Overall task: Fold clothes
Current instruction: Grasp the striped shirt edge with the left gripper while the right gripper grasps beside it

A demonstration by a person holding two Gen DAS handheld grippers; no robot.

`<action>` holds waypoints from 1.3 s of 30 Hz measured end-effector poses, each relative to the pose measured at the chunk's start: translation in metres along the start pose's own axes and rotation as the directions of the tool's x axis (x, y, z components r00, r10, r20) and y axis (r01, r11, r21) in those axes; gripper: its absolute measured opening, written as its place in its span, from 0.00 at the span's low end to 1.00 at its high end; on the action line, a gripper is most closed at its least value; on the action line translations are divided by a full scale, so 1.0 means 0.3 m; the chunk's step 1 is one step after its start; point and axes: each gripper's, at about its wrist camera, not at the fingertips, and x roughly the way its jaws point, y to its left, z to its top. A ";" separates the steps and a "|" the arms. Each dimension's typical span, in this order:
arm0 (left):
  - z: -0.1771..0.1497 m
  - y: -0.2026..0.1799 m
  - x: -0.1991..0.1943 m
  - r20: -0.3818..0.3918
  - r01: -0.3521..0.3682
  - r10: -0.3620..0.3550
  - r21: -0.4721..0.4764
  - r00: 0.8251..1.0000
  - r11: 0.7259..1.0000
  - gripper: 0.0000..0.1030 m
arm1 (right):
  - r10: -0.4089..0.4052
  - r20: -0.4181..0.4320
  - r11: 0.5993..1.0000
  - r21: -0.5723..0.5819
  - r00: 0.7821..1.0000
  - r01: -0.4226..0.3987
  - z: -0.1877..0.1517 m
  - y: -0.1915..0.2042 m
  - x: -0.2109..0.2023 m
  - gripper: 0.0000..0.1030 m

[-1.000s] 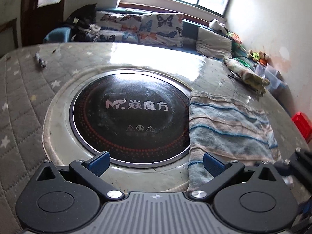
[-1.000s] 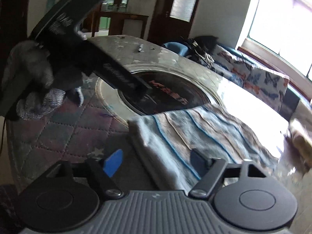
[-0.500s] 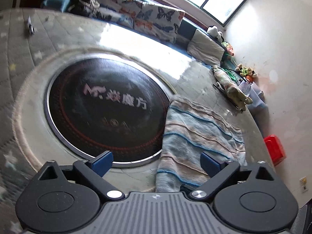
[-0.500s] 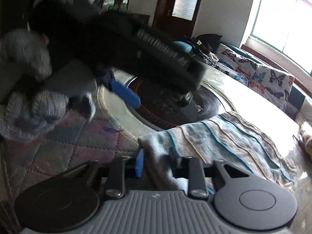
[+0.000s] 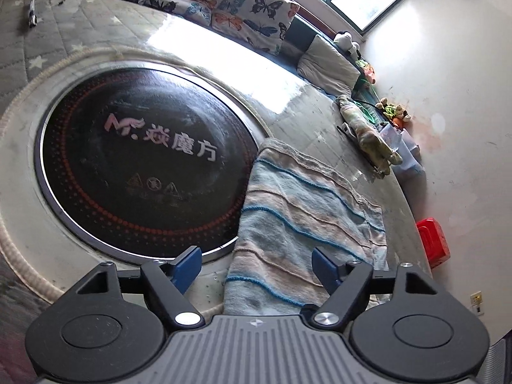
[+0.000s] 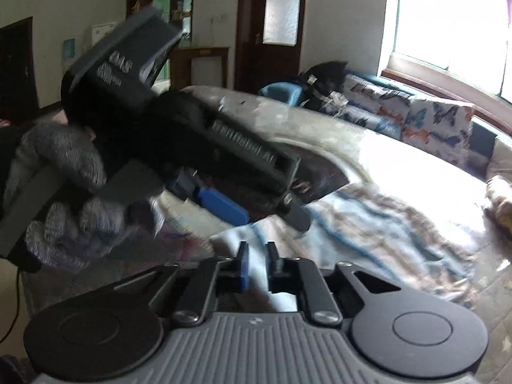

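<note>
Right gripper (image 6: pixel 256 264) pinches the near edge of the striped garment (image 5: pixel 304 220); left gripper (image 5: pixel 257 264) hangs wide apart above it.

The garment is ribbed knit, pale blue and beige with darker blue lines, lying flat beside the glossy black round heater plate (image 5: pixel 144 172) (ringed in steel) on the quilted star-print table cover (image 5: pixel 48 41); the right view is motion-blurred; a grey-gloved hand (image 6: pixel 64 198) grips the left gripper's handle.

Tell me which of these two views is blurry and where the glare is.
Left wrist view: sharp, with window glare on the table beyond the striped cloth. Right wrist view: motion-blurred on the left gripper and cloth, window and tabletop blown out at right, right gripper crisp.
</note>
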 end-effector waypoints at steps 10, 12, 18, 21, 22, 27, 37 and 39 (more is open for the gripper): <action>0.003 0.009 -0.003 -0.013 0.008 -0.009 -0.012 1.000 1.000 0.76 | -0.001 -0.008 1.000 0.026 1.000 0.001 -0.014 0.035 0.053 0.09; 0.005 0.006 0.001 -0.017 0.020 -0.020 -0.020 1.000 1.000 0.76 | 0.000 0.023 0.998 0.055 1.000 -0.001 -0.008 0.024 0.023 0.05; 0.008 -0.020 0.035 -0.042 0.081 -0.083 -0.047 0.996 0.996 0.74 | 0.005 0.101 0.994 0.109 0.995 -0.016 0.001 -0.003 -0.087 0.04; 0.000 -0.031 0.059 -0.064 0.126 -0.130 -0.064 0.990 0.990 0.57 | 0.026 0.122 0.993 0.114 0.992 -0.040 -0.010 -0.002 -0.136 0.04; -0.004 -0.030 0.070 -0.073 0.142 -0.148 -0.077 0.986 0.987 0.47 | 0.038 0.124 0.993 0.107 0.992 -0.052 -0.015 0.001 -0.148 0.04; -0.024 -0.008 0.097 -0.095 0.155 -0.166 -0.111 0.982 0.982 0.20 | 0.060 0.114 0.993 0.095 0.992 -0.071 -0.036 -0.004 -0.187 0.08; -0.034 0.003 0.083 -0.093 0.159 -0.169 -0.105 0.981 0.982 0.19 | -0.133 0.084 0.956 0.275 0.988 0.105 -0.096 -0.204 -0.250 0.37; -0.034 0.003 0.082 -0.094 0.158 -0.169 -0.107 0.981 0.982 0.19 | -0.180 0.042 0.938 0.308 0.983 0.159 -0.112 -0.263 -0.226 0.42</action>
